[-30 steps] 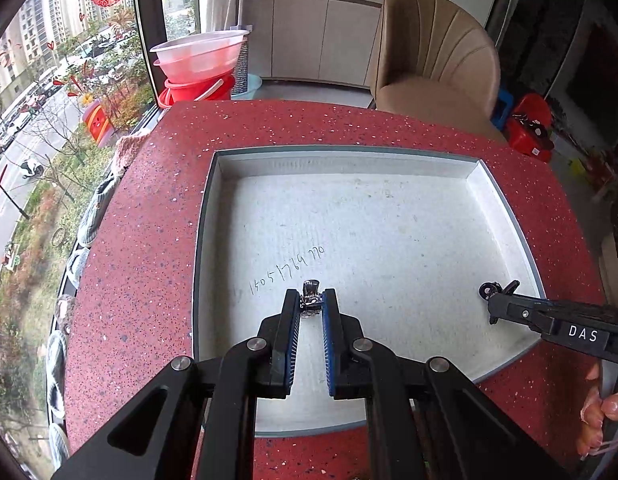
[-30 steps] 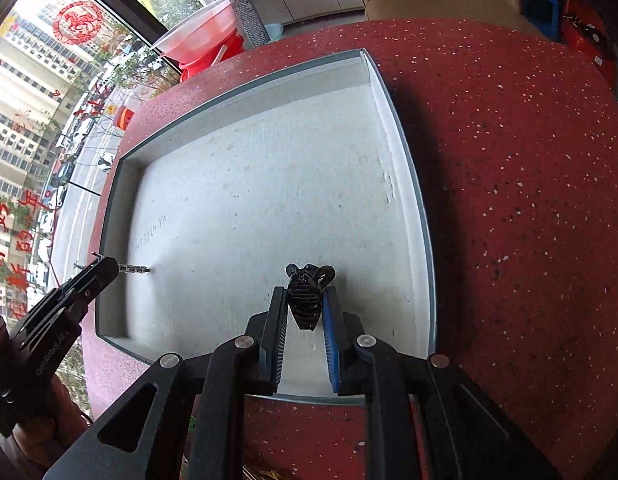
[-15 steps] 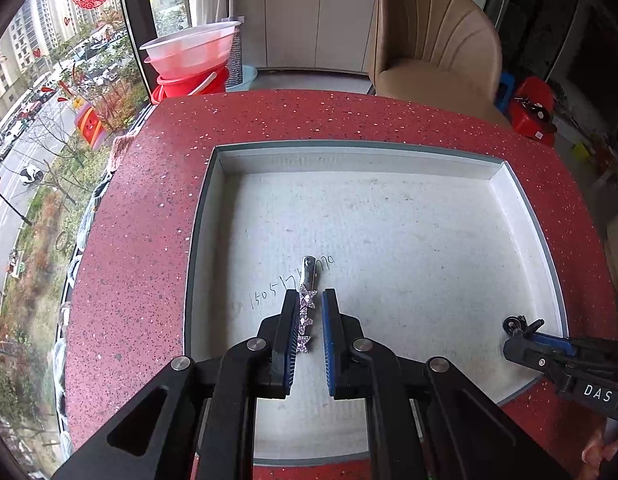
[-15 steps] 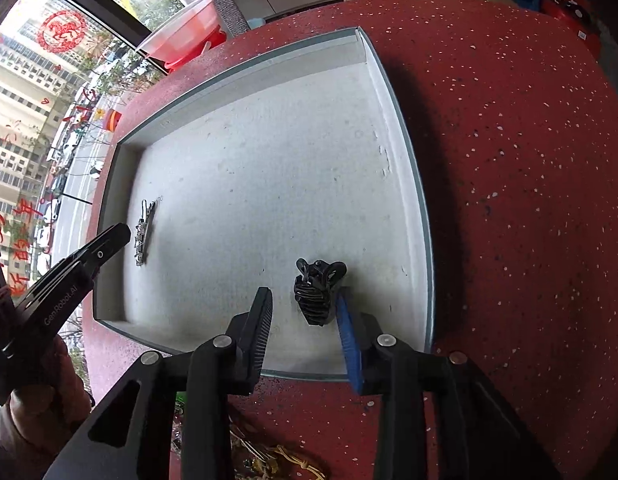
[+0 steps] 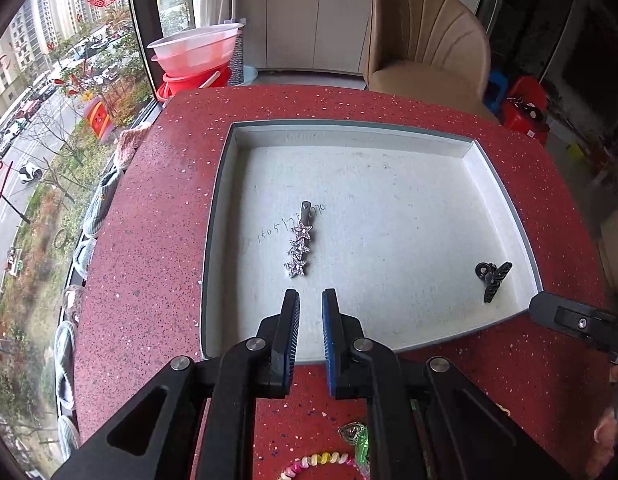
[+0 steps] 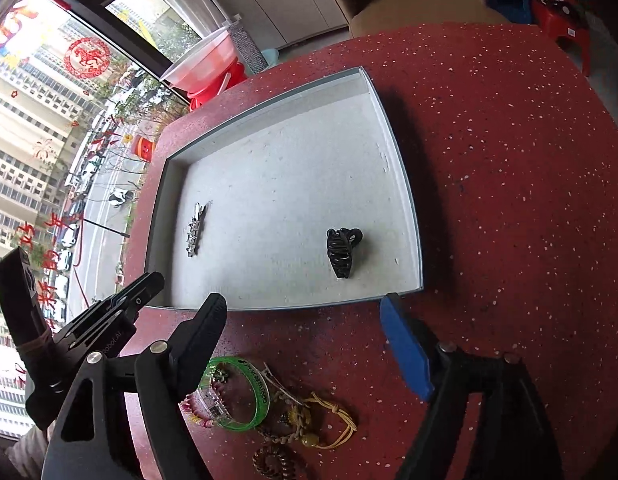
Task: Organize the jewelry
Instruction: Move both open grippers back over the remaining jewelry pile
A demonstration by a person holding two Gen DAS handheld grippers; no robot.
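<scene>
The silver star-studded metal hair clip (image 5: 299,245) lies left of centre in the shallow grey tray (image 5: 213,216), the black plastic claw clip (image 6: 341,251) near its right wall. Both look light, stiff and slippery — best pinched across the body. The left gripper (image 5: 309,300) is nearly pressed together and empty; the right gripper (image 6: 305,308) has just been opening — jaws spread, nothing between.

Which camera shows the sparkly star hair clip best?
The left wrist view. The star hair clip lies just ahead of the camera in the tray, and you can count three stars. In the right wrist view it is smaller, off to the left, and the stars blur together.
</scene>
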